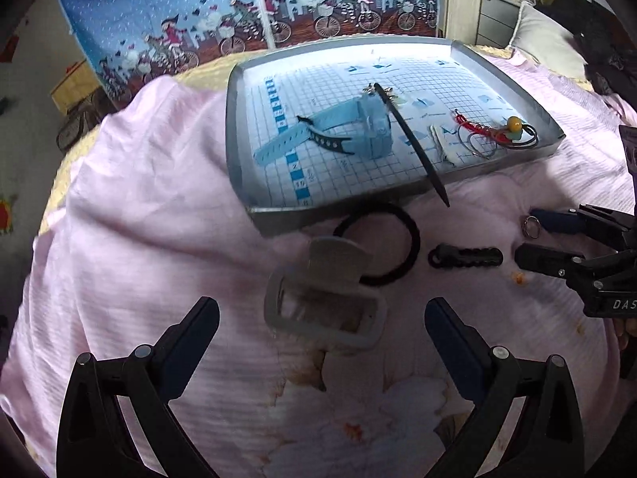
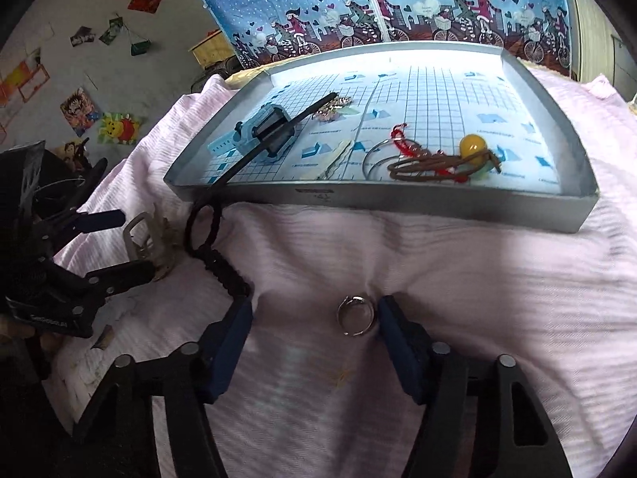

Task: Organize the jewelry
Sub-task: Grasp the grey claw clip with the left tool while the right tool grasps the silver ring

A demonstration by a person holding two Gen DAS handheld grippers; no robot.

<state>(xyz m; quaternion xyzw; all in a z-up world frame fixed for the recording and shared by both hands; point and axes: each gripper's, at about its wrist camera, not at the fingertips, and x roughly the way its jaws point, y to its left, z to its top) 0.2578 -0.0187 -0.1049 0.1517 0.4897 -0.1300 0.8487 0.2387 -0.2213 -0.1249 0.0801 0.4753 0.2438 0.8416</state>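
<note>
A: What does the left wrist view show?
B: The left gripper (image 1: 322,318) has its fingers spread wide over a grey clip (image 1: 324,310) on the pink bedspread (image 1: 139,199).
A: And the right wrist view?
B: The right gripper (image 2: 314,318) is released too; a silver ring (image 2: 355,316) lies between its fingers, just short of the tray (image 2: 398,203).

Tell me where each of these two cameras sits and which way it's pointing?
Left wrist: rides on the left gripper, looking forward over open jaws at a grey case on the pink cloth; the right gripper shows at the right edge.
Right wrist: rides on the right gripper, jaws open around a silver ring; the left gripper shows at the left.
Shared: the tray, blue watch, black hair tie.
</note>
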